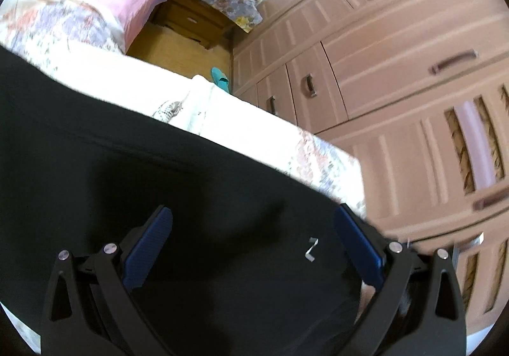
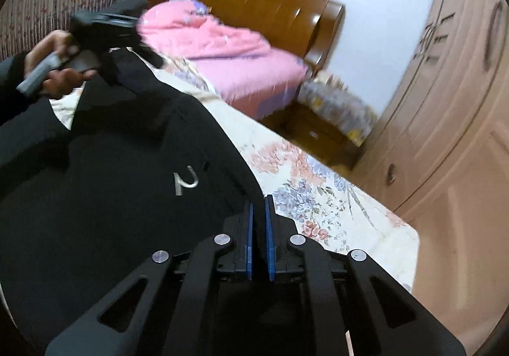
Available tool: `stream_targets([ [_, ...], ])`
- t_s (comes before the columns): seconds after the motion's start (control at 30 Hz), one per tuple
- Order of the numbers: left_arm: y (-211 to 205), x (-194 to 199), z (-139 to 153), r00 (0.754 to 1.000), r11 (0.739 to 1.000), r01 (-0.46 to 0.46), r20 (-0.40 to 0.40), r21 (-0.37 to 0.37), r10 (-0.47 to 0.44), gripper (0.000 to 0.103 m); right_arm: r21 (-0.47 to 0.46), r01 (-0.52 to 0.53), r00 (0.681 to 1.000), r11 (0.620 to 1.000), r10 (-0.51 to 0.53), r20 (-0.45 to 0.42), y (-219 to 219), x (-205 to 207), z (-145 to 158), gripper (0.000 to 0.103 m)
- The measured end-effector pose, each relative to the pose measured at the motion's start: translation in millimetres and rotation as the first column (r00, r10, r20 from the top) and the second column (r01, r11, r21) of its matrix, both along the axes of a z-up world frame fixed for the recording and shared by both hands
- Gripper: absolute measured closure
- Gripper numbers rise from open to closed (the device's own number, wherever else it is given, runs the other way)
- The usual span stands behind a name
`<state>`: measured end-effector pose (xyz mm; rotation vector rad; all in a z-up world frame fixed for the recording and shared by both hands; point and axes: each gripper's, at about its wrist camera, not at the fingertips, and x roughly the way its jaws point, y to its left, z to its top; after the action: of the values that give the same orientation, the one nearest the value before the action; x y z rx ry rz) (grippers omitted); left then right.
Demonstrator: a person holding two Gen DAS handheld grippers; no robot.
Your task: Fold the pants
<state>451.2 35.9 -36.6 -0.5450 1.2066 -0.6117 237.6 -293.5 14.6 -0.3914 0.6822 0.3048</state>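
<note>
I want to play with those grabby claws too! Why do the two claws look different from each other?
The left gripper has its blue pads spread wide apart; the right gripper has its pads almost together. The left gripper hangs over the middle of the black pants; the right gripper sits at the pants' edge by the flowery bedsheet. Both are black with blue pads.

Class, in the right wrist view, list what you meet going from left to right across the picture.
hand → black pants → right claw → floral sheet → wardrobe
</note>
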Motion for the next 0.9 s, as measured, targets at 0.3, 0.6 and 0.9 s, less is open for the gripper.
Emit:
stream_targets([
  [0.3,-14,21,-19,0.986,0.990,-0.044,-0.156,0.131,0.064,0.018,-0.011,0.031,0.994,0.999,-0.030,0.102,19,-45,2,0.094],
  [0.6,1,-19,33,0.990,0.991,-0.096,0.113,0.094,0.085,0.093,-0.064,0.098,0.991,0.993,-0.091,0.100,3,-9,15,0.095],
  [0.9,13,-112,85,0.941,0.990,-0.098,0.333,0.103,0.058,0.092,-0.079,0.082,0.979,0.993,-0.066,0.193,22,-73,50,0.095],
])
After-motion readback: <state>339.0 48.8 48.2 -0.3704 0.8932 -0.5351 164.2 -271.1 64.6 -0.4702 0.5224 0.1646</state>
